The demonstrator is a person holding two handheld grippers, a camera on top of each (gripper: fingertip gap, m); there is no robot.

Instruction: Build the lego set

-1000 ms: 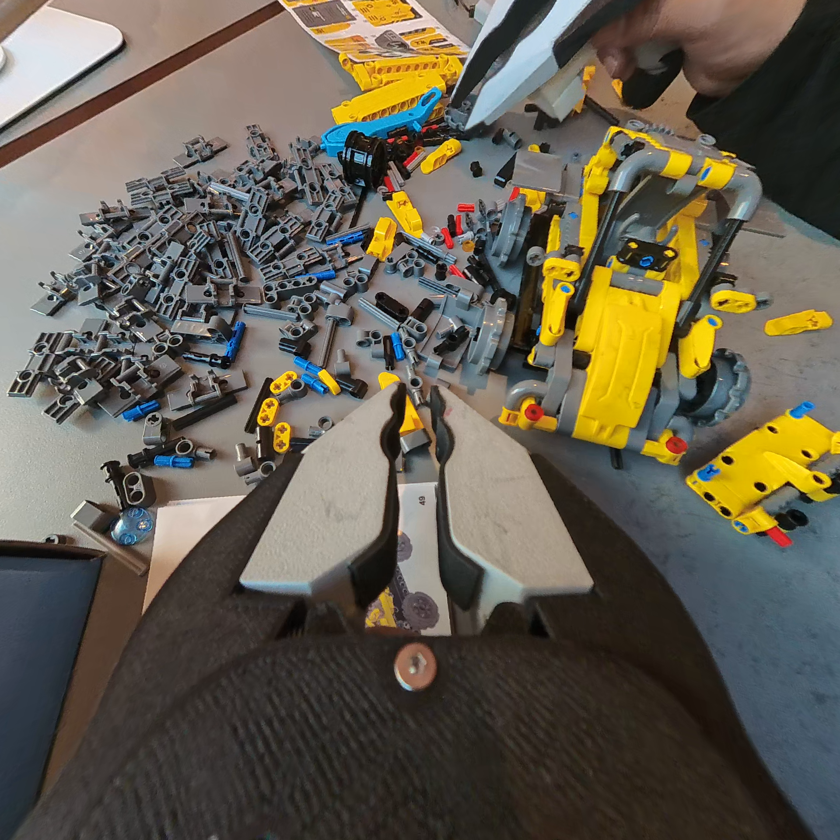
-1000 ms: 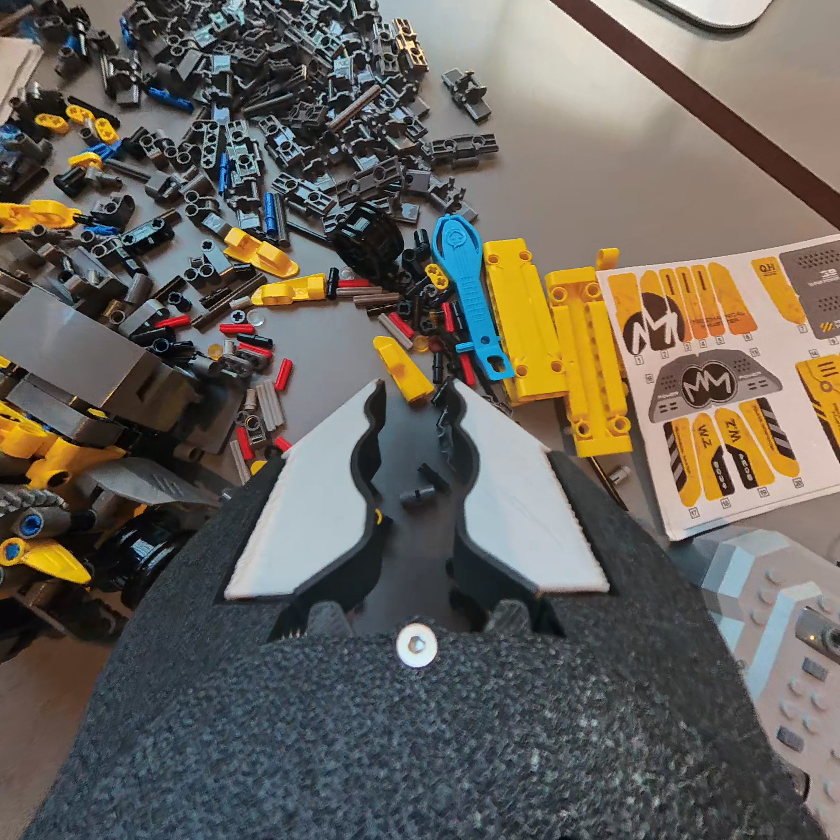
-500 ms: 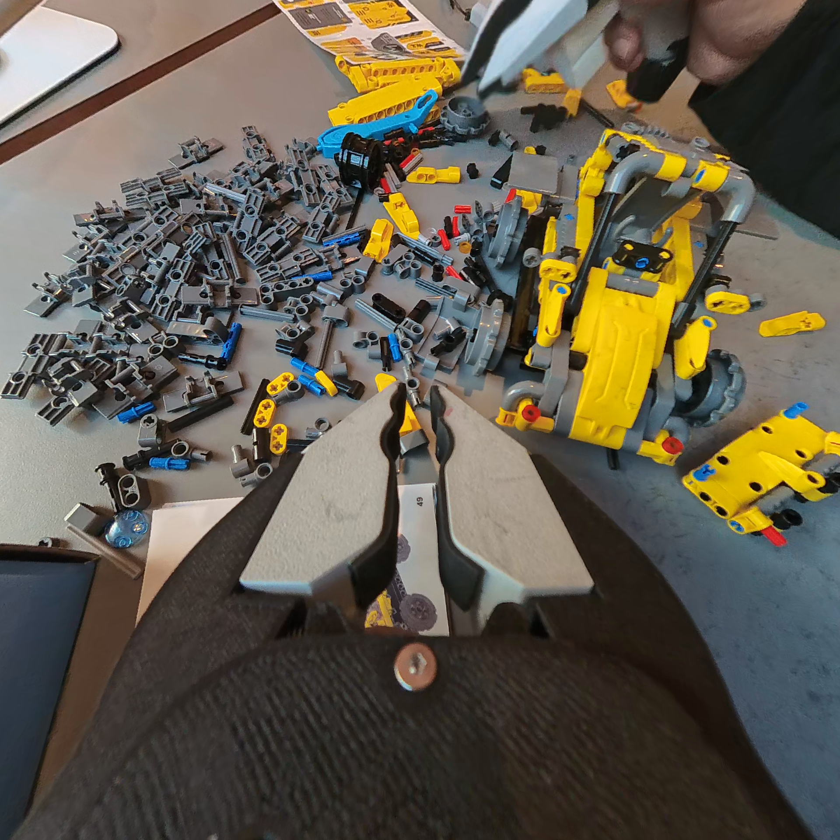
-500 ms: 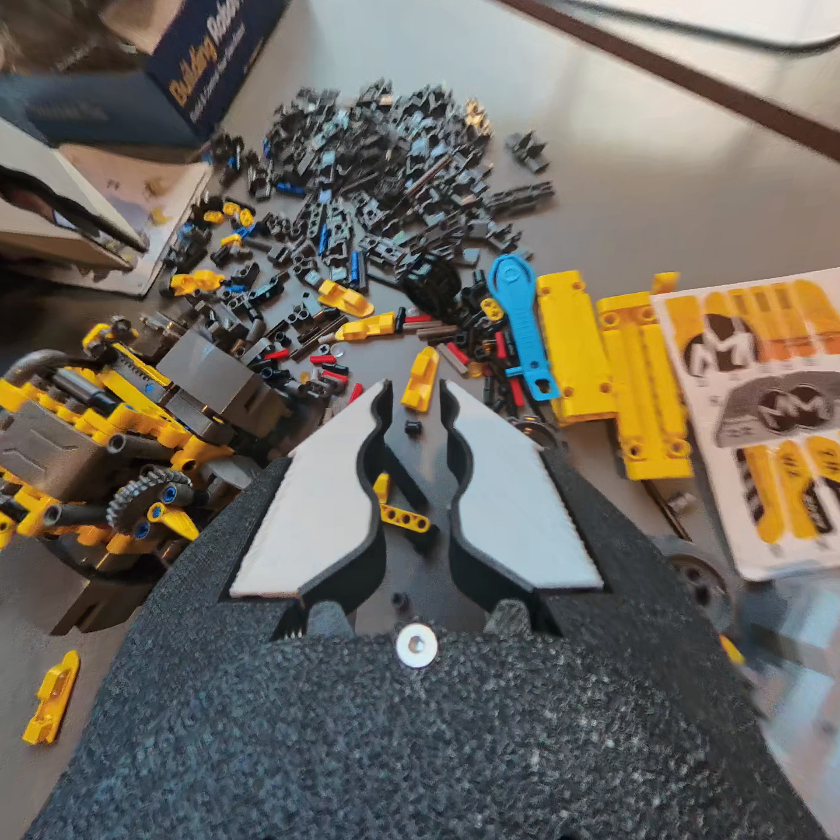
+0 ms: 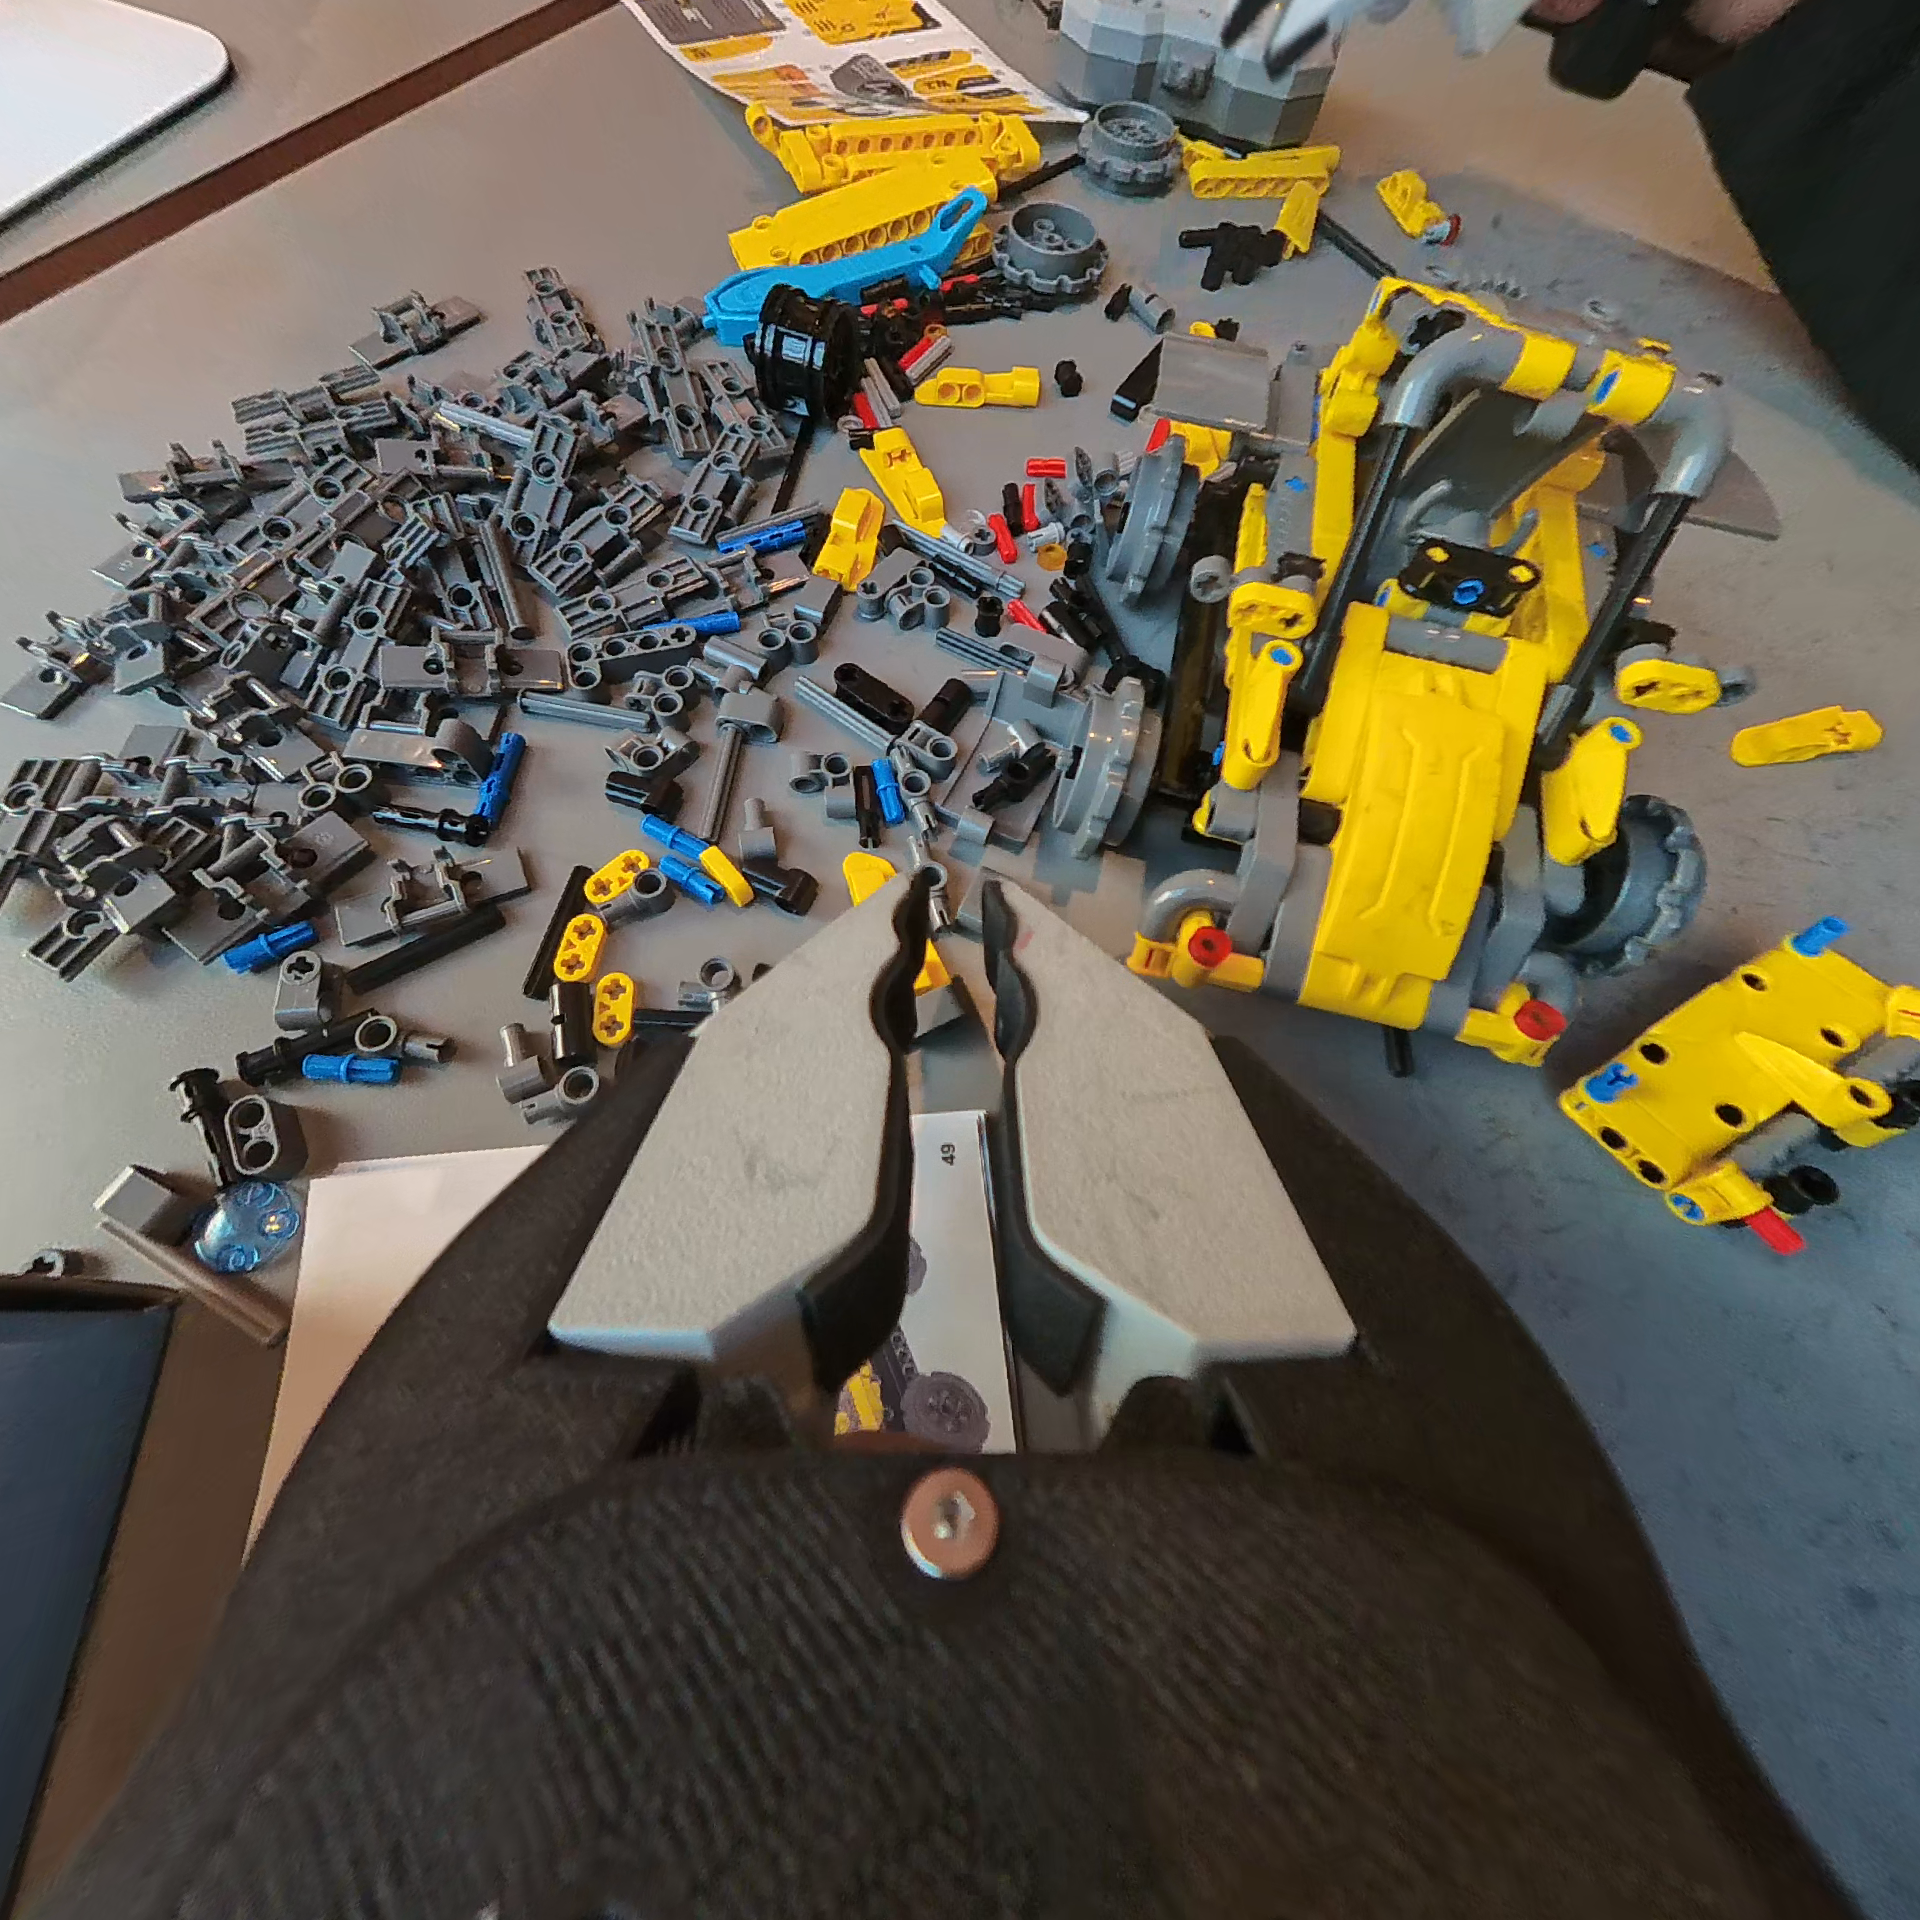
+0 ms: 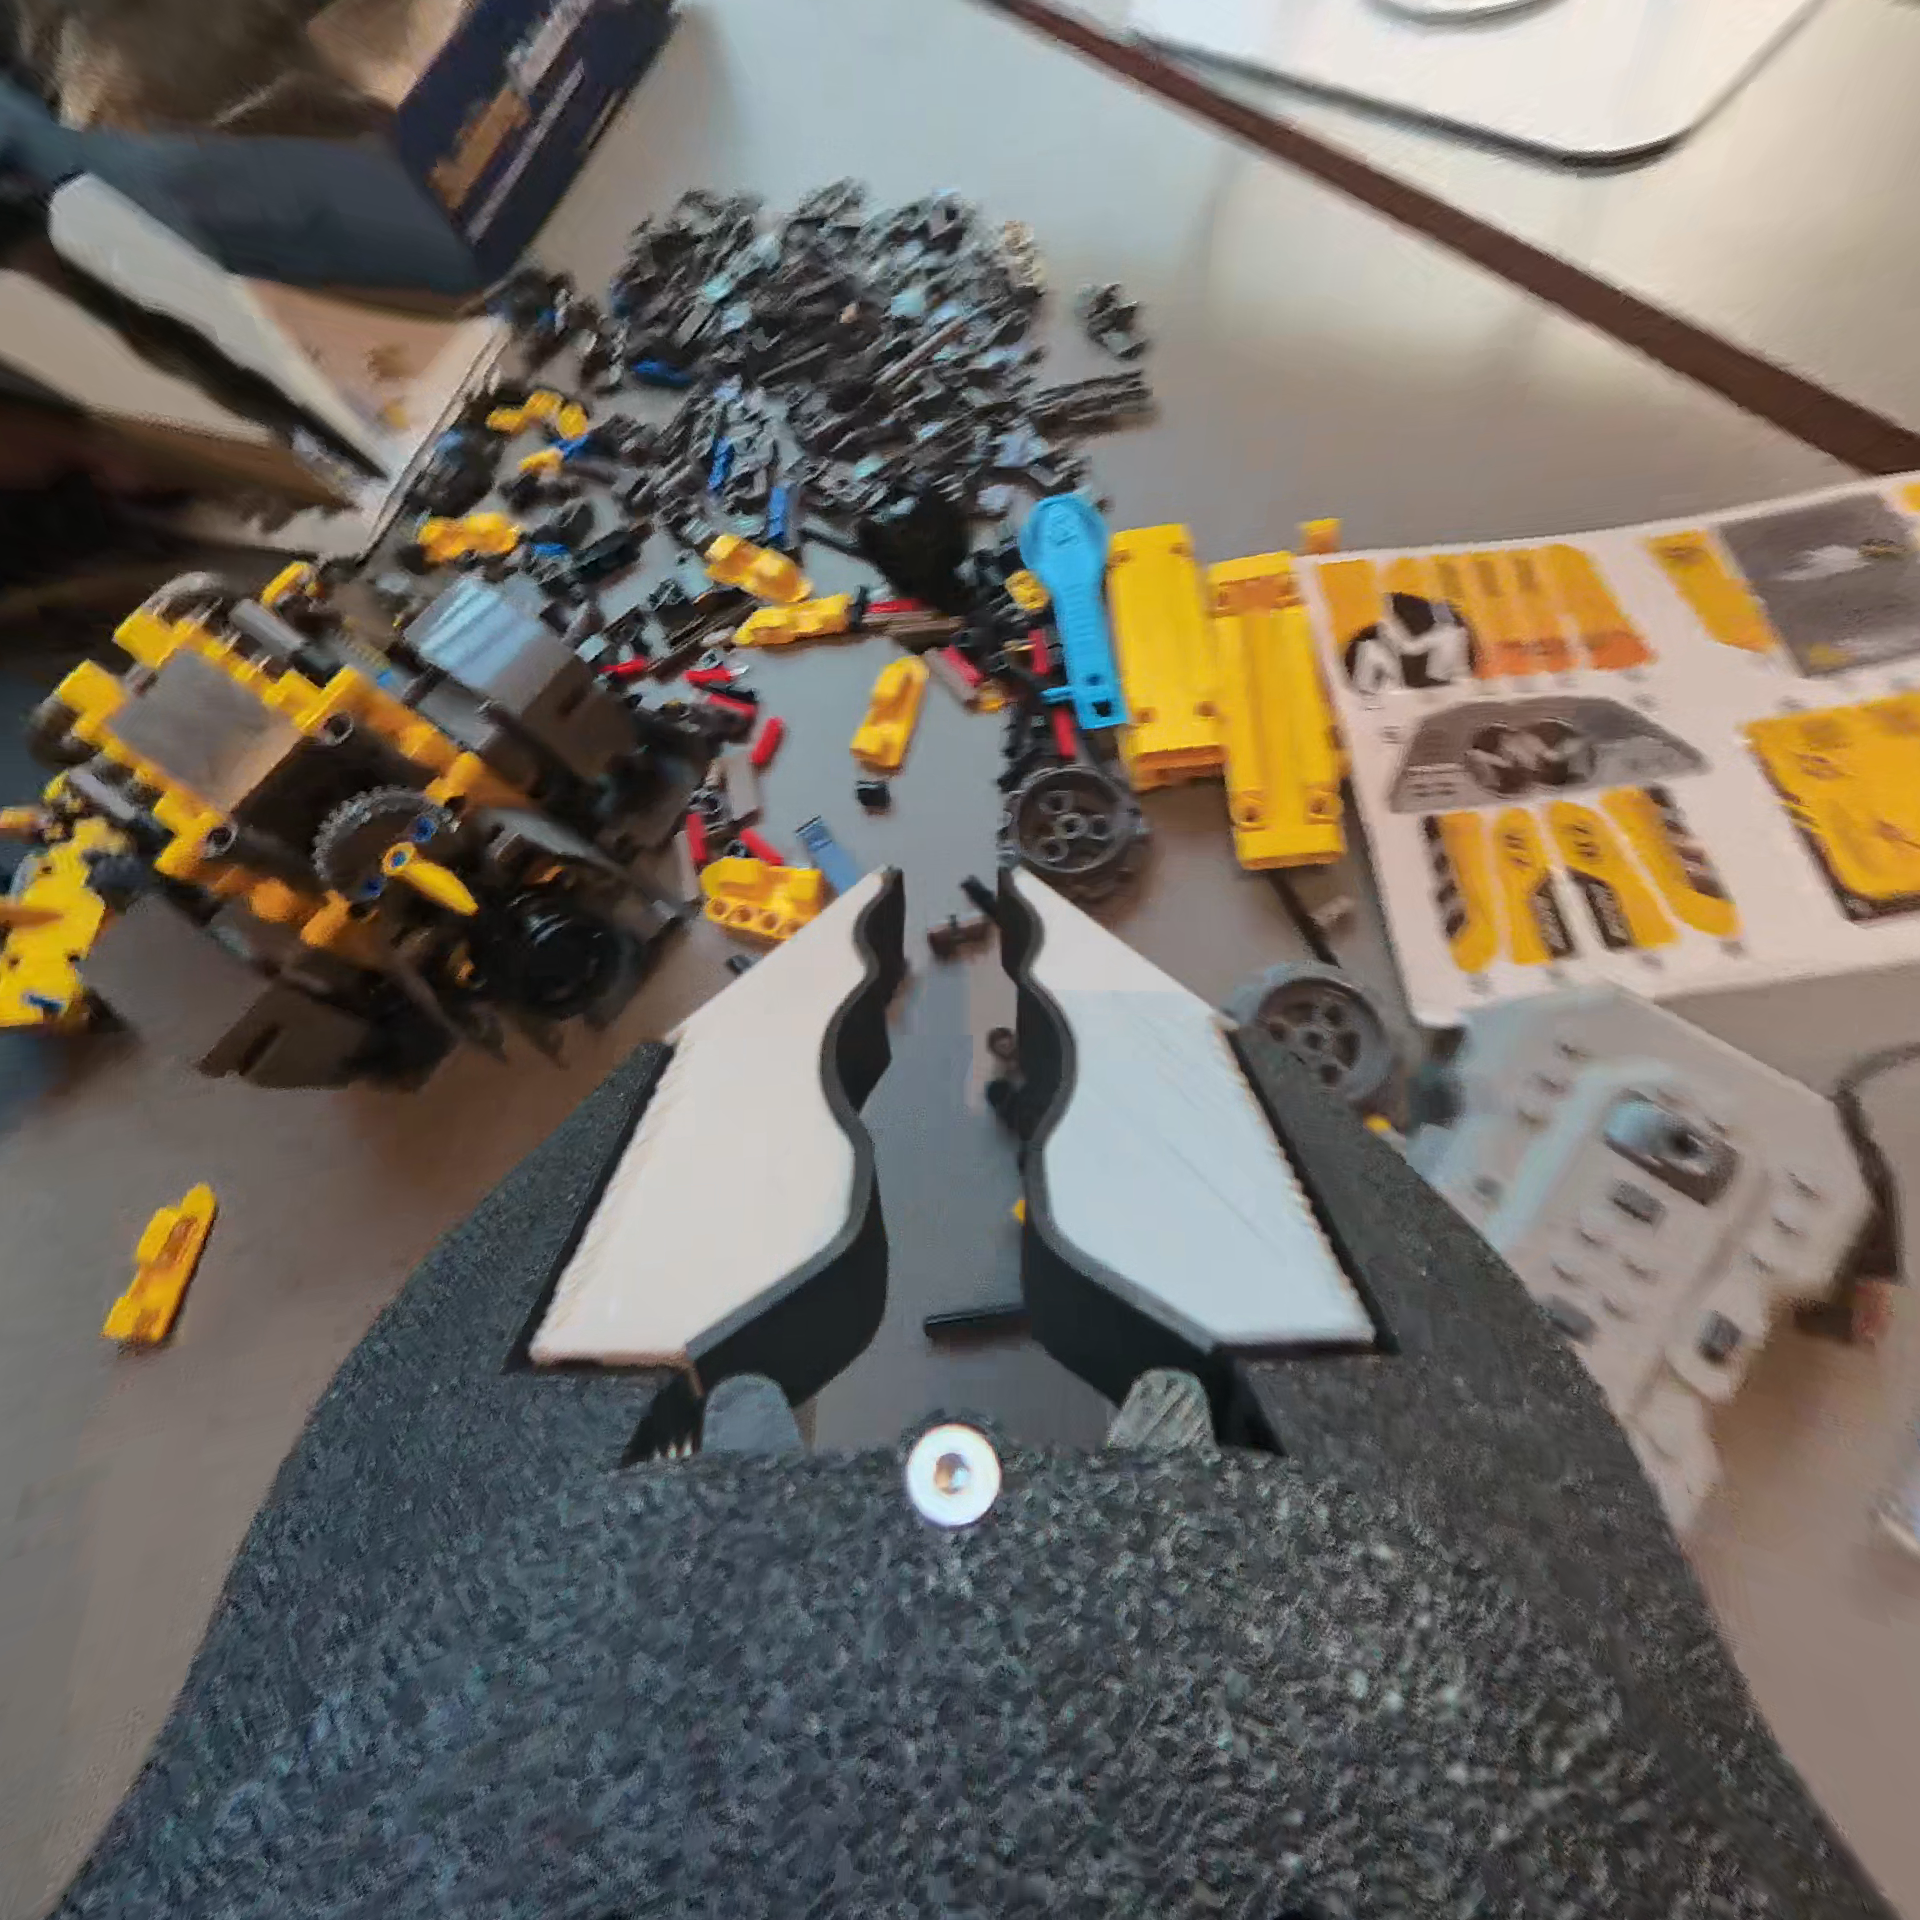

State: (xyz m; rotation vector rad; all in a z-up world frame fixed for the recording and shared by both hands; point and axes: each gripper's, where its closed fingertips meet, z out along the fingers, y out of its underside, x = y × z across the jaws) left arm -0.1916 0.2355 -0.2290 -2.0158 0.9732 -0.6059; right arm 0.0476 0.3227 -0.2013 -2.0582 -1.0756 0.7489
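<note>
Left wrist view had the left gripper [image 5: 951, 899] slightly parted, empty, over loose pins [image 5: 681, 878]; right gripper [image 6: 948, 891] likewise empty. I'd spread wider before dipping in.

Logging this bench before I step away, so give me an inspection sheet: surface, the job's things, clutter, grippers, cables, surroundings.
Surface: grey table, crowded.
Job's things: part-built yellow vehicle model; sticker sheet.
Clutter: pile of grey pieces, blue tool, yellow beams, loose wheels.
Grippers: left gripper open, empty, above an open booklet; right gripper open, empty, picture blurred.
Cables: nothing seen clearly.
Surroundings: dark box, grey studded block.
</note>
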